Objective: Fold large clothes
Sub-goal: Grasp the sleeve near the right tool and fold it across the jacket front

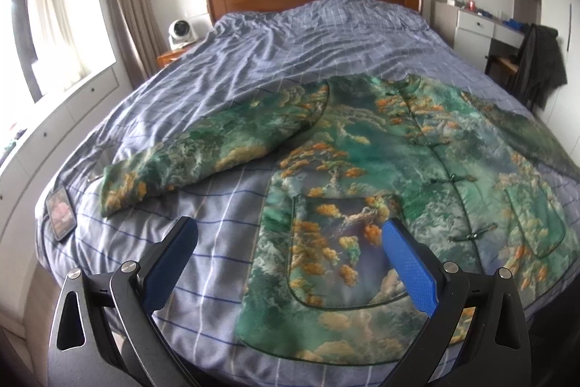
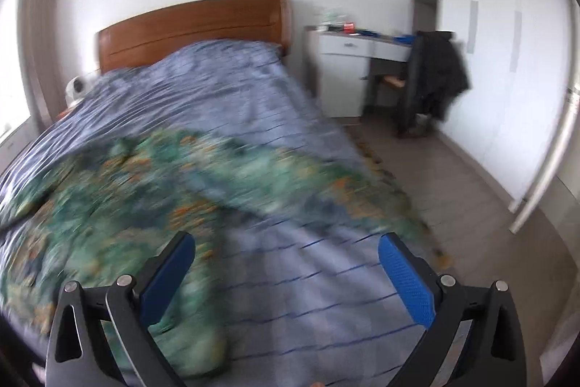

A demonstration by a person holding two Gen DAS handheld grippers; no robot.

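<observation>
1. Soft daylight enters from the window (image 1: 40,35) at left — its panes are blown out white.
2. Left wrist view is sharp, with gentle shadows in the bedspread (image 1: 253,60) wrinkles.
3. Right wrist view is heavily motion-blurred — the jacket (image 2: 127,184) smears.
4. Fisheye bending and dark vignette ring both frames' edges.

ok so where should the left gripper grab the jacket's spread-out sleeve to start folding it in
Take the sleeve at its cuff, coming from the bed's left edge with the open left gripper. The sleeve lies flat and angled away from the jacket, so the cuff is the free end, probably easiest to pinch and carry across.
</observation>
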